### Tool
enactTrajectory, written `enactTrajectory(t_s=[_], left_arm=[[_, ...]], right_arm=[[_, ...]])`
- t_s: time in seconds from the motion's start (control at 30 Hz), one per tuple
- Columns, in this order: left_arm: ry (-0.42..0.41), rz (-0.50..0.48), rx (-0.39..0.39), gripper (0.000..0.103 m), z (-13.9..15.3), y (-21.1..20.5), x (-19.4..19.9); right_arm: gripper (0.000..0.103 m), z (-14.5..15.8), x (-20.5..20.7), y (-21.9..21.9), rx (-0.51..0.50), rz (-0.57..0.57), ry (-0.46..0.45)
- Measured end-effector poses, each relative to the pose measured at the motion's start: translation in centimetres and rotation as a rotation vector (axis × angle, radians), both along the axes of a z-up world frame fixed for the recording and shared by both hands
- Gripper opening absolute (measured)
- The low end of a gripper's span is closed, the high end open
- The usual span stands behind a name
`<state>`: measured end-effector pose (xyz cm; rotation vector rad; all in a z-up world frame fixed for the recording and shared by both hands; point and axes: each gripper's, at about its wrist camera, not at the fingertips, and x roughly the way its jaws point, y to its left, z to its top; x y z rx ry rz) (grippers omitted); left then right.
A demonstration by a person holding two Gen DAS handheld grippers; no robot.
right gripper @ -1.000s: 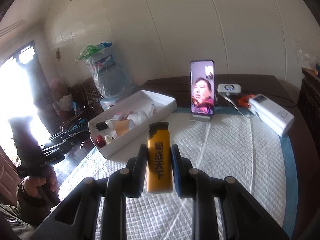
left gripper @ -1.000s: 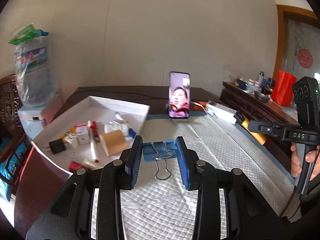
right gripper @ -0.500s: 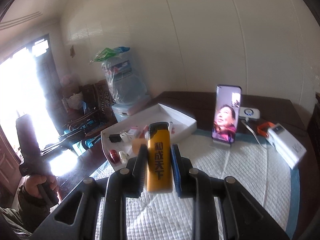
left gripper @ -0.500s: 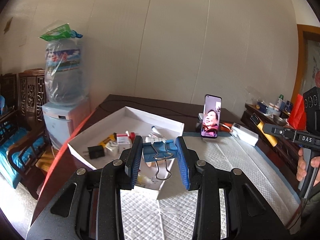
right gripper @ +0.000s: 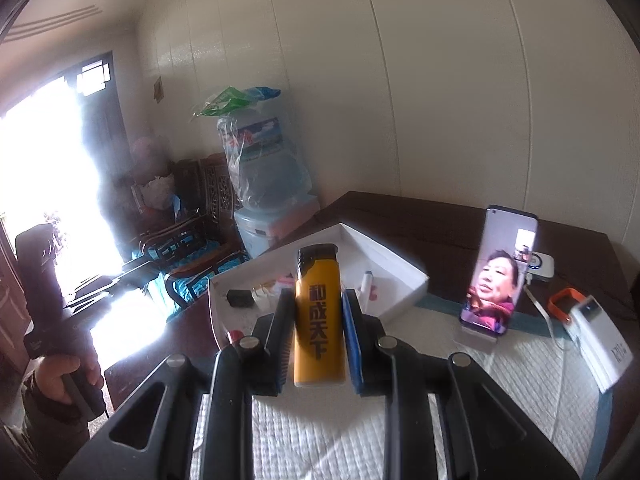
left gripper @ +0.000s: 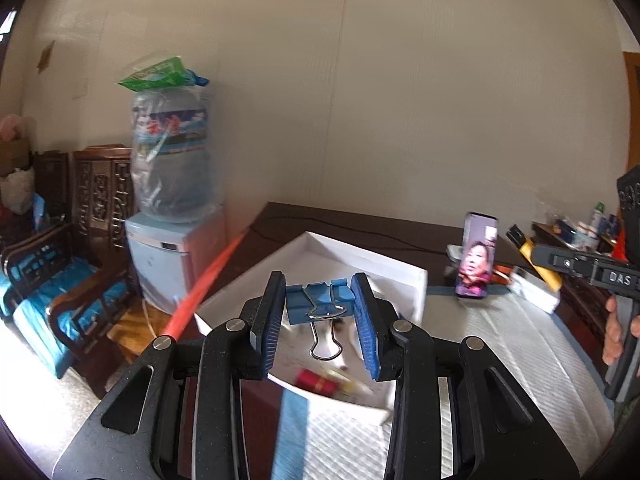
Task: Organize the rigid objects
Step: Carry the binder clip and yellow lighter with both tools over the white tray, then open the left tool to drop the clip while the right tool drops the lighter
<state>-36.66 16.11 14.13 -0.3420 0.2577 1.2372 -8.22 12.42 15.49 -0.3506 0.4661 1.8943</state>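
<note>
My left gripper (left gripper: pixel 320 300) is shut on a blue binder clip (left gripper: pixel 320 306), held in the air above the near part of the white tray (left gripper: pixel 404 264). The tray holds several small items, among them a red tube (left gripper: pixel 316 381). My right gripper (right gripper: pixel 316 312) is shut on a yellow lighter (right gripper: pixel 318 316) with a black cap, held upright above the quilted mat, in front of the same tray (right gripper: pixel 400 270). The right gripper with the lighter also shows at the right edge of the left wrist view (left gripper: pixel 536 256).
A phone on a stand (right gripper: pixel 496 276) stands on the mat (right gripper: pixel 480 400) right of the tray. A white power bank (right gripper: pixel 600 332), a white hub (right gripper: pixel 542 266) and cables lie at the right. A water dispenser (left gripper: pixel 172 216) and wooden chairs (left gripper: pixel 60 248) stand left of the dark table.
Both grippers have swung left and risen. The tray now lies straight ahead of each, and the left gripper with the clip has come over the tray's near part.
</note>
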Motion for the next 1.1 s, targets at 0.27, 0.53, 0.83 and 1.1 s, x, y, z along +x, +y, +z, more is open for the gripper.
enactTrajectory(t_s=[0.27,0.53,0.83,1.1], left_arm=[[0.079,0.095,-0.018,0.033,-1.0,5.5,1.3],[0.104,0.092,-0.124,0.033,-3.9,11.7,5.7],[0.113,0.081,-0.266,0.034,-7.5,16.5,8.1],[0.087,0.177,-0.271,0.102,-8.3,17.0,7.0]], right_arm=[[0.023,-1.3,-2.7,4.1,-0.071,0.069,0.008],[0.022,-5.9,-3.5,10.9,-0.219,0.017,0.161],[0.023,-9.5,-3.1,14.0,-0.284,-0.051,0.179],[0.087,-10.7,-3.9,14.4,-0.27,-0.034,0.176]])
